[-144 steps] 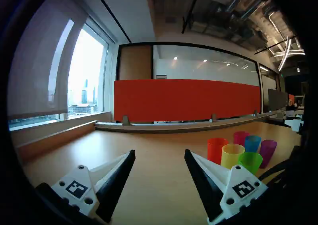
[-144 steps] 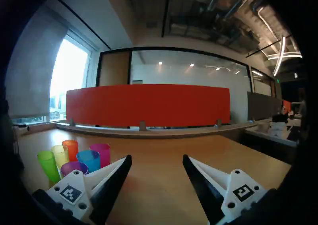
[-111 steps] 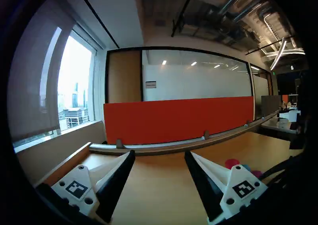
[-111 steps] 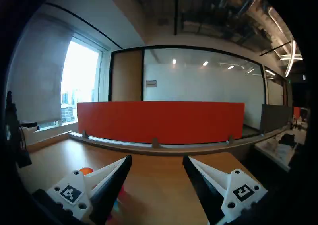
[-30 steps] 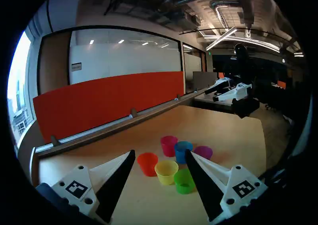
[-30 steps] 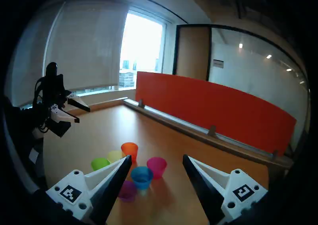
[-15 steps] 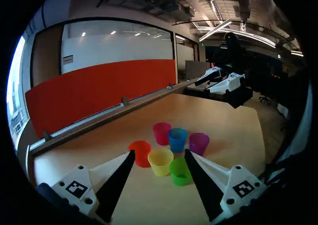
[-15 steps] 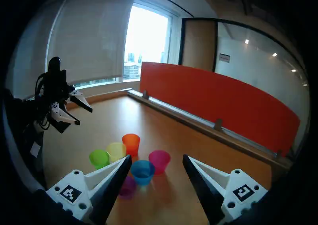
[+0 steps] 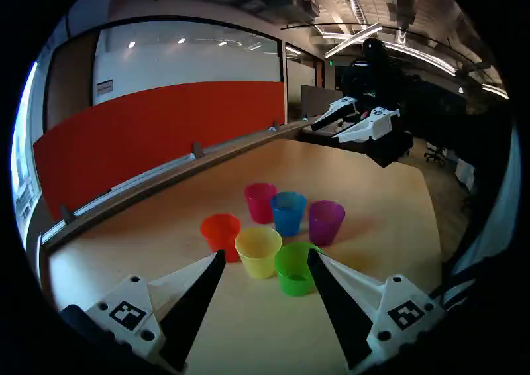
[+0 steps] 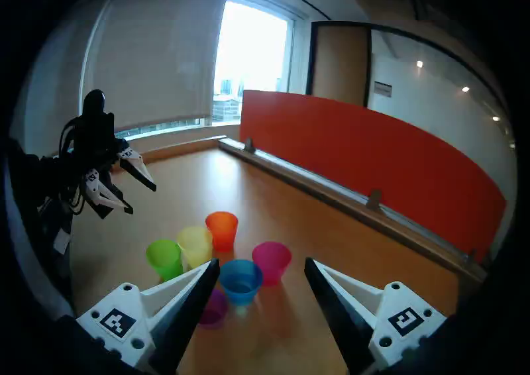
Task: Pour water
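Tabletop (image 9: 371, 196): wide, pale wood, bare apart from the cups. An orange-red divider panel (image 9: 152, 130) runs along its far edge; a bright window (image 10: 255, 63) lies beyond that in the right gripper view.

My left claw (image 9: 265, 254): spread wide, holding nothing, tilted down at the cluster. My right claw (image 10: 262, 262): likewise wide and empty. The two face each other across the cups. From the left gripper view the right claw sits up at 1 o'clock, well apart; from the right gripper view the left claw hangs at 10 o'clock.

Six plastic cups, all upright with mouths up and long axes vertical, packed close in two rows. From the left claw they lie dead ahead at 12 o'clock and below. Near row: orange cup (image 9: 220, 234) at 11, yellow cup (image 9: 258, 250) at 12, green cup (image 9: 293, 275) at 1, hard by my right finger. Far row: pink cup (image 9: 260, 201), blue cup (image 9: 289, 213), purple cup (image 9: 326, 221).

From the right claw the rows flip. Blue sits at 12 between the fingertips, and purple is half hidden behind the finger at 7 o'clock.

Water: I cannot tell whether any cup holds it — the insides are too small and dim to read.

Judgement: the task has barely begun, with no cup gripped. The left claw is nearer yellow and green, the right nearer blue and purple. The cups stand so close that a finger going down beside one could knock its neighbour.
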